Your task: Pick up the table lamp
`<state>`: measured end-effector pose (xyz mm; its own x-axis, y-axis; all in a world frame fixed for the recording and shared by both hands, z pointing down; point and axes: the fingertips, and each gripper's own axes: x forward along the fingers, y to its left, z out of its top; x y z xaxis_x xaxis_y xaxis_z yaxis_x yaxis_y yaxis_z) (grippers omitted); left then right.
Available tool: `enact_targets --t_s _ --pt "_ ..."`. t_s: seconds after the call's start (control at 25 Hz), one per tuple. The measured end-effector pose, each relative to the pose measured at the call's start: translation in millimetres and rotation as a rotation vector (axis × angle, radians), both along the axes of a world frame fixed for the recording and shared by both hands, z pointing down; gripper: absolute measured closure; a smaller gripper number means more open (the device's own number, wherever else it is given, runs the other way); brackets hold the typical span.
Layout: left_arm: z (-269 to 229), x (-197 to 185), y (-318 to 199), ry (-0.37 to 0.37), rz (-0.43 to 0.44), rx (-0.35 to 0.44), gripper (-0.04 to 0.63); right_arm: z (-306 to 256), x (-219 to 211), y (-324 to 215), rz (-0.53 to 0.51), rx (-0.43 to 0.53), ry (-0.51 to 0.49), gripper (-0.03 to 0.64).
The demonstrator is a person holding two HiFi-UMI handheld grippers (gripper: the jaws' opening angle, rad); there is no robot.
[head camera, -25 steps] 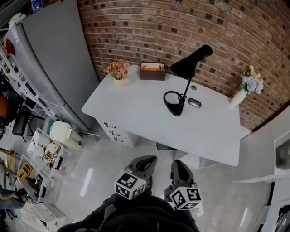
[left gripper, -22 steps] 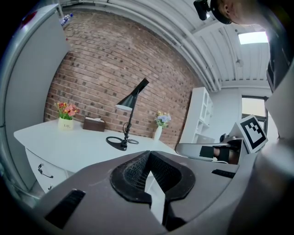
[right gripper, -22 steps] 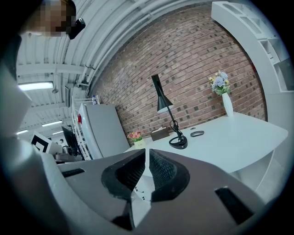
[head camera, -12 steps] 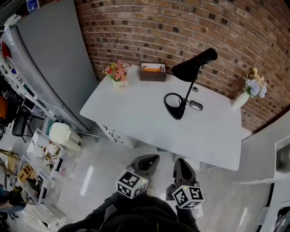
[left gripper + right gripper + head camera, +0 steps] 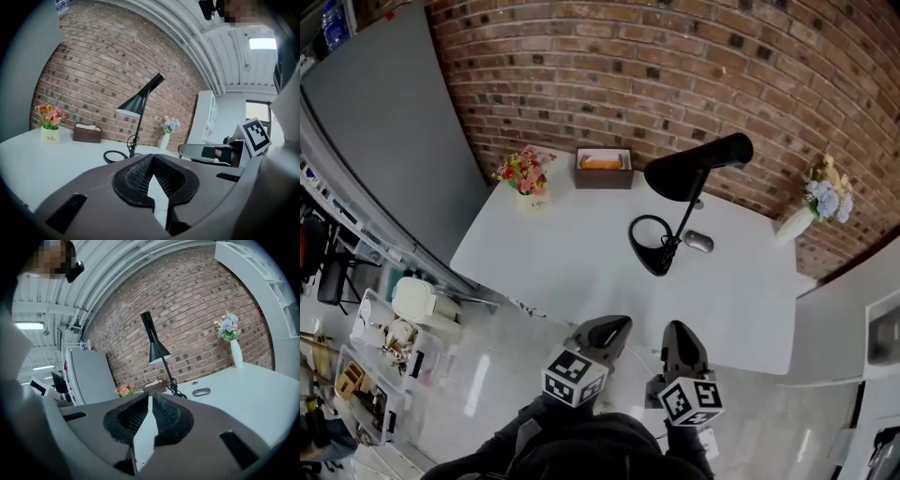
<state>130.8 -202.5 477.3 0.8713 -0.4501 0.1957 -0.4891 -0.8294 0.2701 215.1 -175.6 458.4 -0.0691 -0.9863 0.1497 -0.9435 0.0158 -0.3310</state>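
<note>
Lamp: table lamp (image 5: 683, 217) upright toward the far side of the white table (image 5: 553, 272), well apart from both claws.
Claws: left gripper (image 5: 615, 325) and right gripper (image 5: 677, 329) closed, empty (short of the near edge).
Risk: tipping or swinging, likely from a one-sided pinch on the thin stem under that overhanging shade.

Rough brick wall (image 5: 675, 66) at twelve o'clock; smooth white table (image 5: 572, 272); matt black table lamp (image 5: 694, 171); glossy floor (image 5: 487, 361) at seven o'clock.
</note>
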Motion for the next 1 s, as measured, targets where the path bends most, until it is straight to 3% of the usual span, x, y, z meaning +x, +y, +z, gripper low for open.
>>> enact_targets --t_s 0.4,0.92,1.0 --pt "-11.8 30.8 -69.7 0.022 0.067 0.003 0.588 -18.1 34.0 -60.0 0.082 0.019 0.023 0.603" --pt "-10.9 40.2 -167.4 0.002 0.072 -0.039 0.584 -60.2 56.7 -135.6 0.108 0.123 0.113 0.601" --pt "-10.1 43.4 -180.6 0.000 0.095 -0.045 0.537 -67.7 59.2 -147.8 0.105 0.137 0.131 0.595"
